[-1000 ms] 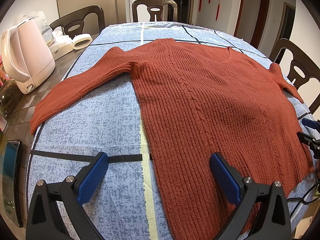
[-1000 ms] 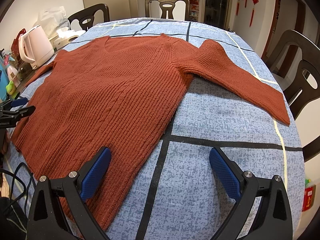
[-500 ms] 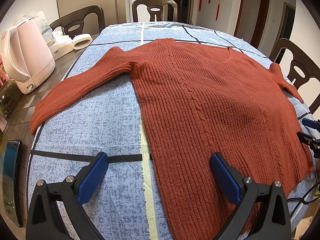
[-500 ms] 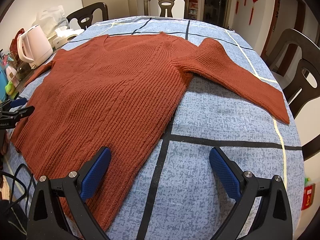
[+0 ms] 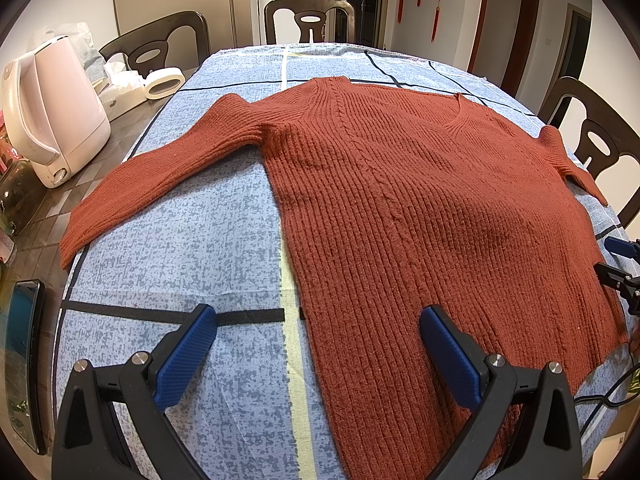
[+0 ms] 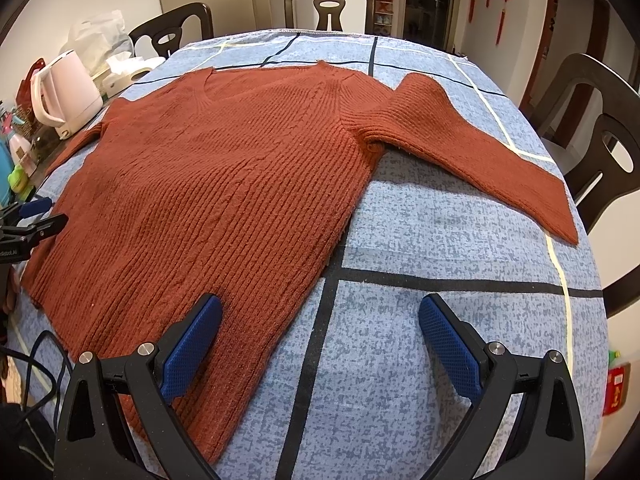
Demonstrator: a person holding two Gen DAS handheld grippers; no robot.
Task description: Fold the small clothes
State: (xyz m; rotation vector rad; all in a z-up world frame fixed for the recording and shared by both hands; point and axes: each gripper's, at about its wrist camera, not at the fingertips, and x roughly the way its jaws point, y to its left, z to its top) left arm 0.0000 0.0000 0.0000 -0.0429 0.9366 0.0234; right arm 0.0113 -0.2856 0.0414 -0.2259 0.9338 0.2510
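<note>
A rust-red ribbed knit sweater (image 5: pixel 420 216) lies flat and spread out on the blue checked tablecloth (image 5: pixel 192 240), both sleeves stretched sideways. It also shows in the right wrist view (image 6: pixel 224 200). My left gripper (image 5: pixel 318 322) is open and empty, hovering over the sweater's lower left hem edge. My right gripper (image 6: pixel 320 316) is open and empty, over the sweater's lower right hem edge. The left sleeve (image 5: pixel 160 172) reaches toward the table's left edge. The right sleeve (image 6: pixel 480 148) lies toward the right edge.
A pink electric kettle (image 5: pixel 52 112), a tape roll (image 5: pixel 164 82) and a tissue box stand on the bare table at the left. A phone (image 5: pixel 22 360) lies at the left edge. Dark wooden chairs (image 5: pixel 310 20) surround the table. Cables hang at the near edge (image 6: pixel 36 360).
The right gripper has moved slightly forward and up over the table. The left gripper and the sweater have not visibly moved.
</note>
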